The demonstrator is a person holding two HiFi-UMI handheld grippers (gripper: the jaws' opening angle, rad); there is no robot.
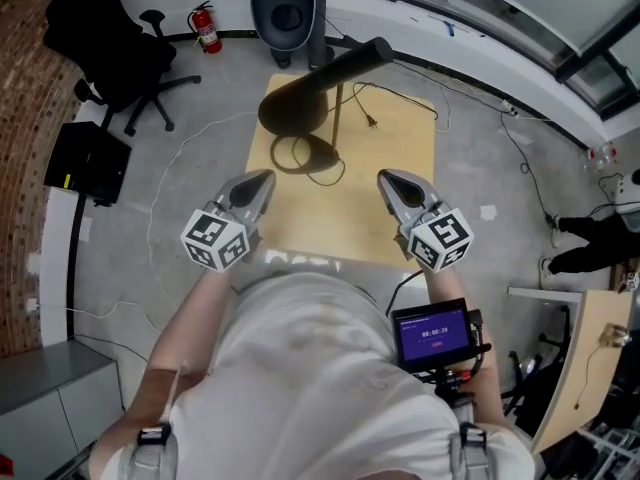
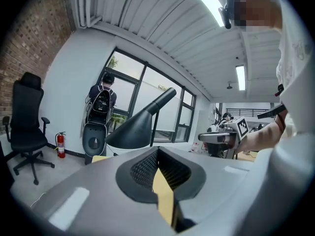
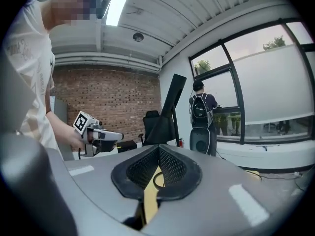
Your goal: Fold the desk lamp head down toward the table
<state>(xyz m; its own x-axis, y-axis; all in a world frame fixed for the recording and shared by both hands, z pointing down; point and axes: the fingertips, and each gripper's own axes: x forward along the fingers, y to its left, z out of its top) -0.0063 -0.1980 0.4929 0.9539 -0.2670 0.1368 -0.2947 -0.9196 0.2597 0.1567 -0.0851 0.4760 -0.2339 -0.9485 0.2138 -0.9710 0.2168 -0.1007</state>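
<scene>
Head view: a person stands at the near edge of the desk [image 1: 400, 218] with one claw held out on each side and the lamp ahead, between them.
Left claw [image 1: 264, 178]: its jaws are pressed together with nothing between them. It sits over the near left part of the desk, well apart from the lamp, which looks like a neutral pose rather than a reach.
Lamp head [image 1: 295, 108]: a dark cone over the far left of the desk. In the left gripper view [image 2: 130, 132] its mouth faces downward and its neck rises to the right. Neither claw touches it, and I cannot tell whether the fold is done or not yet started.
Pole [image 1: 335, 118]: thin and upright, it carries the head above the wood.
Right claw [image 1: 388, 178]: jaws together and empty, level with the other claw over the near right part of the desk and clear of the lamp.
Desk surface: pale wood, bare apart from the lamp and its cord [image 1: 365, 116], so the head has room to come down.
Room: brick wall [image 1: 20, 168] at the left, then a black office chair [image 1: 105, 38], a red fire extinguisher [image 1: 206, 28], grey floor [image 1: 200, 168], and windows [image 1: 500, 8] at the far right.
</scene>
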